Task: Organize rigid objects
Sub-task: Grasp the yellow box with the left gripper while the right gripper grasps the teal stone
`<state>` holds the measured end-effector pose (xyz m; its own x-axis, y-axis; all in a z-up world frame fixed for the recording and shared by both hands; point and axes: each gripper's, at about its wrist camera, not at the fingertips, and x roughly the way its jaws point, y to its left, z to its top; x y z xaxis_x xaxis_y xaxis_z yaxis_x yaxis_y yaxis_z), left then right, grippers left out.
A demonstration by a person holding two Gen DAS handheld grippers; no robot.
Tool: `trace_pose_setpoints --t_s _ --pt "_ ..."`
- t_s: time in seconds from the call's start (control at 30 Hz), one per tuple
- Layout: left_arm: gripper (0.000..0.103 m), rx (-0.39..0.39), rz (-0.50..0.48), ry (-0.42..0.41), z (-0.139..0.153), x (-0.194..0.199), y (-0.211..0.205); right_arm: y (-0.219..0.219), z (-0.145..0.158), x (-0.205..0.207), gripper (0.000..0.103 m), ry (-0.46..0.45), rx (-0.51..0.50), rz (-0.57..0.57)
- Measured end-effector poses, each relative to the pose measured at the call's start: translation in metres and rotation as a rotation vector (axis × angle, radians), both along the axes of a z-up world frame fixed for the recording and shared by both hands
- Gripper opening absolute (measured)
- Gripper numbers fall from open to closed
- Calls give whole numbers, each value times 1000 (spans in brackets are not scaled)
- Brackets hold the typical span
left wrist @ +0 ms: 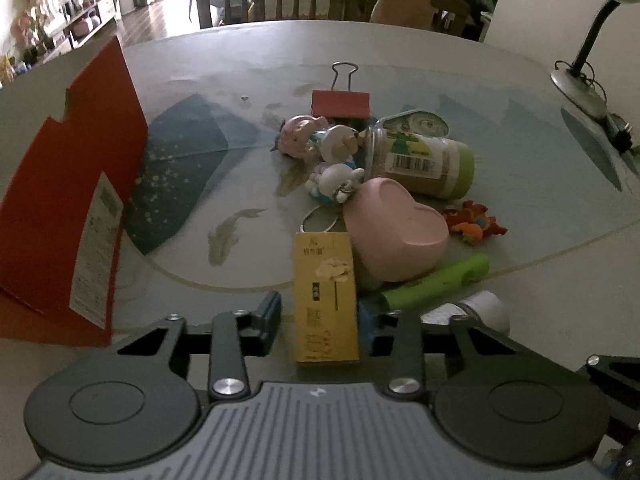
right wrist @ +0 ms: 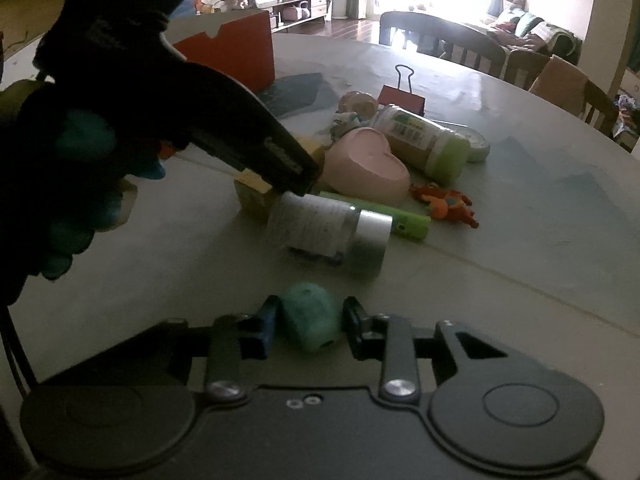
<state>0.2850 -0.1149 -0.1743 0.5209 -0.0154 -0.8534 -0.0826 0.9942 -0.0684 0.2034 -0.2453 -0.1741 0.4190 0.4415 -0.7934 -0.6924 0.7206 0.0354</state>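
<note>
My left gripper has its jaws on either side of a yellow box lying on the table, with small gaps at both sides. A pink heart-shaped bowl, a green-capped jar, a green tube, a red binder clip and small figurines lie in a pile beyond it. My right gripper is shut on a teal egg-shaped object. In the right wrist view the left gripper's dark body hangs over the yellow box.
A red open box stands at the left of the table; it also shows in the right wrist view. A white-capped bottle lies in front of the pile. An orange toy lies right of it. A lamp base stands far right. Chairs stand behind the table.
</note>
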Motion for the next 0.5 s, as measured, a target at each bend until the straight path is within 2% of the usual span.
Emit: trace_pose_setpoints --t_s 0.3,0.5 --pt "30 -15 -5 -15 5 -8 1 -6 8 -5 33 2 24 -18" --pt "30 -40 1 -41 19 -27 10 -12 28 -12 33 -5 56 -32"
